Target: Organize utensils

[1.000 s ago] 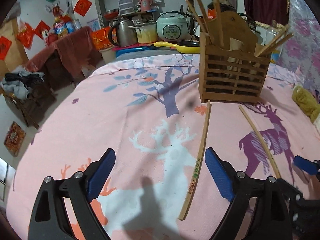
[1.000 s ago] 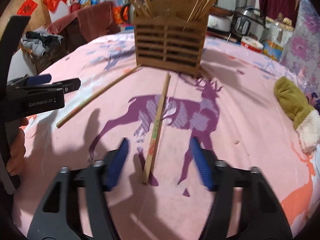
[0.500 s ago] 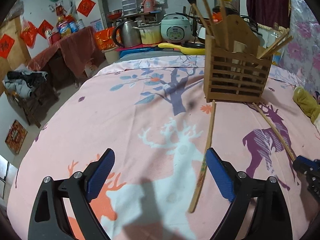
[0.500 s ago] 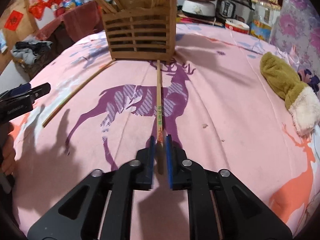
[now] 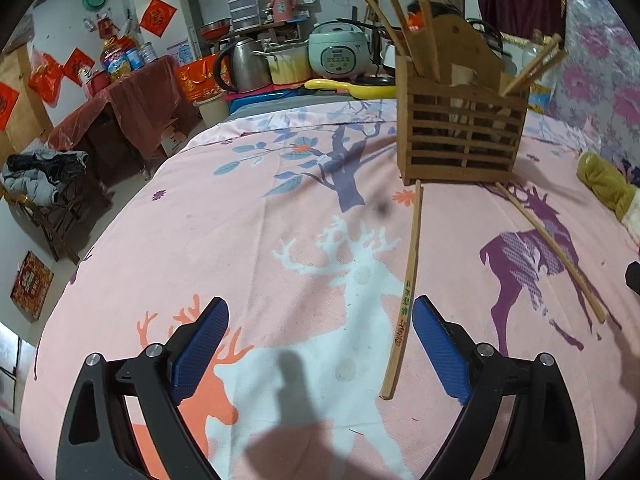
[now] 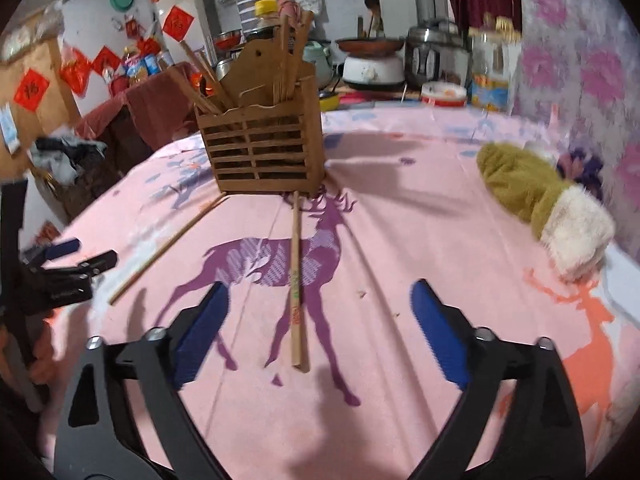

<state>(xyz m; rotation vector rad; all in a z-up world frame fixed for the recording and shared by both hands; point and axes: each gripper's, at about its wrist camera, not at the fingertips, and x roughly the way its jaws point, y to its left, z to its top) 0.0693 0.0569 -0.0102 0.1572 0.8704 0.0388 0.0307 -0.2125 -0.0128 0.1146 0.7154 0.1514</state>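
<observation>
Surface: a counter covered with a pink cloth printed with deer and trees (image 5: 248,216), lightly creased.
Holder: a slatted brown wooden utensil box (image 5: 460,136) stands upright toward the far side of the cloth, with several chopsticks leaning out of its compartments.
Loose pieces: one long wooden chopstick with green lettering (image 5: 405,292) lies flat on the cloth, its far tip almost at the box's base; a second plain wooden chopstick (image 5: 552,248) lies apart from it, angled away from the box.
Left tool (image 5: 320,356): black arms with blue pads, spread wide, empty, low over the cloth.
Right tool (image 6: 316,336): jaws have just been opening; now spread wide, with the near end of a chopstick lying between them, untouched.
Side item: an olive-green and cream fuzzy mitten (image 6: 536,200) rests near the cloth's right edge.
Room: a cluttered kitchen, with a pale green rice cooker (image 5: 339,54), a steel kettle (image 5: 244,65), pots, bottles, and red paper decorations (image 5: 158,17) on white walls.
</observation>
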